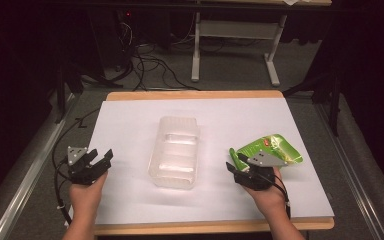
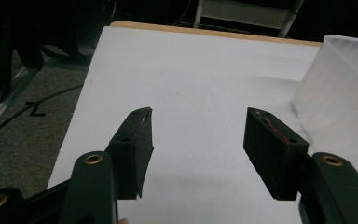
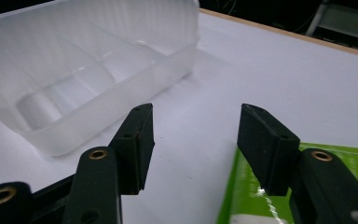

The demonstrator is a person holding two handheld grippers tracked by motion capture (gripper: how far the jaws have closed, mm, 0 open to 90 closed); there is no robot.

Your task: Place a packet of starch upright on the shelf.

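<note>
A person's left gripper and right gripper rest with jaws apart, gripping nothing, on a white-covered table in a dark room with cables on the floor. The right one sits just beside, perhaps touching, a green pouch. Between the two grippers stands an empty clear plastic tray.

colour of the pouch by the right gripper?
Bright green with a small red mark; the pouch shows best in the high view.
</note>
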